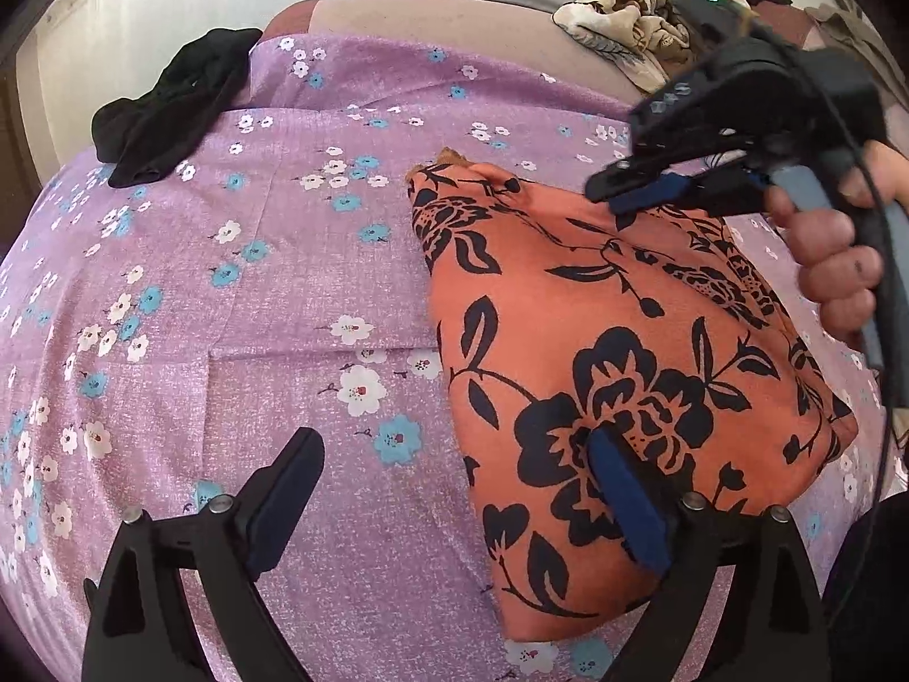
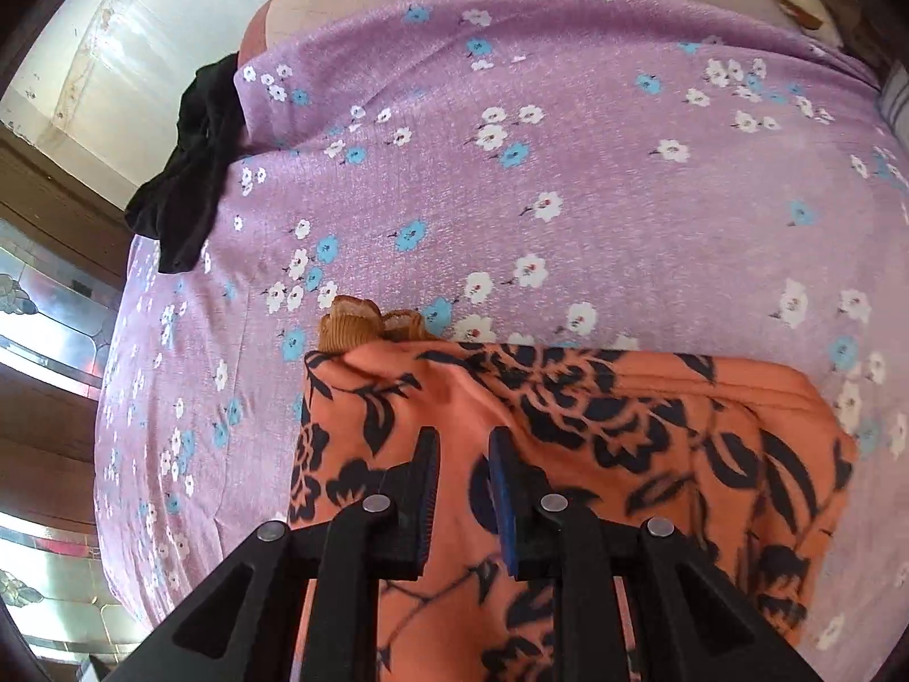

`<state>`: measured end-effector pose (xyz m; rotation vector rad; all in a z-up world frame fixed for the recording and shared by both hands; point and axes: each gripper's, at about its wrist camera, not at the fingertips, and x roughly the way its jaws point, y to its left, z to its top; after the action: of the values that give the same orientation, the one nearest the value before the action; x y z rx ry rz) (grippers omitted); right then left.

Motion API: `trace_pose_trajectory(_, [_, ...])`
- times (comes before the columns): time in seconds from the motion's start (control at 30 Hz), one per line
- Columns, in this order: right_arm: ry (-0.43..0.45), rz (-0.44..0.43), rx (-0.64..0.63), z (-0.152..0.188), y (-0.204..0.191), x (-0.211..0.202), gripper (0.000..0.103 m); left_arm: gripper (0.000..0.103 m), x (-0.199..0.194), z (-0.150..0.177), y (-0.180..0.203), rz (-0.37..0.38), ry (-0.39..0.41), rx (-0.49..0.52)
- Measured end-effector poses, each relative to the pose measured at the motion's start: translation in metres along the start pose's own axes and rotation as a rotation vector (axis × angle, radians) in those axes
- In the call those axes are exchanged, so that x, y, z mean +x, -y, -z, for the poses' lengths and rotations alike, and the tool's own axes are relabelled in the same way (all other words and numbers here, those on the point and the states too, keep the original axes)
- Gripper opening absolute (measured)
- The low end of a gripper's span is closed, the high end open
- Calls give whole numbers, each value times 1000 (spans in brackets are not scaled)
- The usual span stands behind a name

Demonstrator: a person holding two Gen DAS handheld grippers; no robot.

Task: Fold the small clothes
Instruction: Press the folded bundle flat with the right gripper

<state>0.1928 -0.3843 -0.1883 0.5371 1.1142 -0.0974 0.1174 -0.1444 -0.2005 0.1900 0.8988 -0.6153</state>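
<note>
A folded orange garment with black flowers lies on the purple flowered bedsheet. A brown ribbed edge pokes out from under its far corner. My left gripper is wide open just above the bed: one finger hangs over the garment's near part, the other over bare sheet. My right gripper, held by a hand, hovers over the garment's far side. Its jaws stand a narrow gap apart with nothing between them.
A crumpled black garment lies at the sheet's far left corner. A heap of beige patterned cloth sits at the back right. The bed's left edge drops toward a wall and wooden furniture.
</note>
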Motion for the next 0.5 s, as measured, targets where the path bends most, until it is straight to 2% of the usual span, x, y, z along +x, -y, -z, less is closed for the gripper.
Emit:
trace_pose_trajectory(0.13, [27,0,5,37,27,-43,21,101,-3,2,8,-69,34,42])
trace_pose_trajectory(0.23, [43,-4,-3,69,40,-67,21,102,-3,3,10,-92,39,49])
trace_pose_trajectory(0.3, [34,4,6,88,47,-64,23,102,-4,4,9,-97,43,44])
trace_pose_trajectory(0.37, [-3,26,24,104,62,-46,31,103,-3,5,10,-100,46,53])
trace_pose_trajectory(0.43, [63,-30,46,112,75,-39,32,103,-3,7,11,-108,59,59])
trace_pose_trajectory(0.5, [58,-56,62,109,79,-40,32,103,-3,8,11,-116,68,64])
